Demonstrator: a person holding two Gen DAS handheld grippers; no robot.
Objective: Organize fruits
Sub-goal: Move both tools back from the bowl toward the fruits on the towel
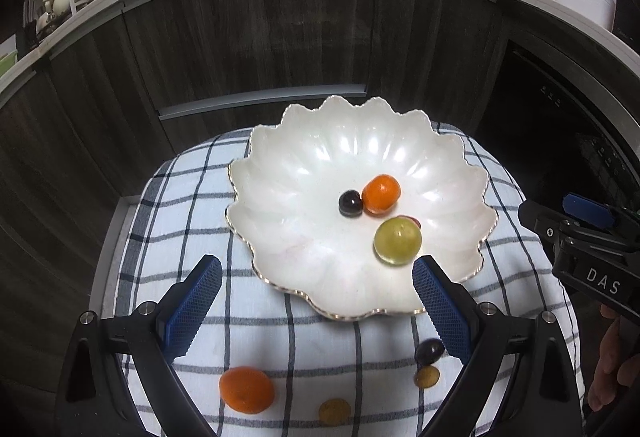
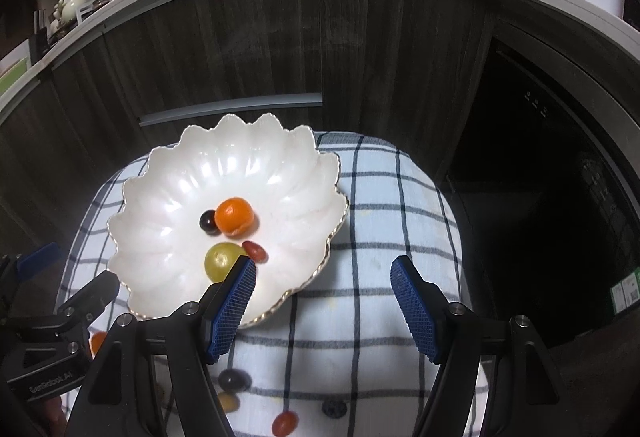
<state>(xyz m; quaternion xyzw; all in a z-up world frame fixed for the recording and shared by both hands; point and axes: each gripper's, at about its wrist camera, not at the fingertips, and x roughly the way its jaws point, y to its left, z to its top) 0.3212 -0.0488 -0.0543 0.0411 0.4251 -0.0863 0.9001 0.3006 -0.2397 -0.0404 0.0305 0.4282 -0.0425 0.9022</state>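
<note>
Left wrist view: the left gripper (image 1: 316, 285) hangs over the near rim of the white scalloped bowl (image 1: 288, 237), its blue pads spread wide with nothing between them. The bowl sits on a blue-and-white checked cloth (image 1: 192, 221). Inside it lie a small orange fruit (image 1: 381, 194), a dark grape (image 1: 350, 202) touching the orange's left side, and a large green grape (image 1: 397, 241) nearer the camera; a sliver of red fruit shows behind the green one. On the cloth outside the bowl, close to the camera: another orange fruit (image 1: 247, 389), a dark purple grape (image 1: 429, 351) just beside the right finger, and two yellowish-brown fruits (image 1: 426, 376), (image 1: 334, 411). The right gripper's body shows at the right edge, with part of a hand below it.

Right wrist view: the right gripper (image 2: 323, 277) is also spread open and empty, its left pad (image 2: 234, 305) over the bowl's near right rim, its right pad over bare cloth. A red oval fruit (image 2: 255, 251) lies beside the green grape in the bowl. On the cloth below sit a small red fruit (image 2: 285, 423), a dark grape and a yellowish one. Dark wood cabinets (image 2: 240, 57) stand behind.
</note>
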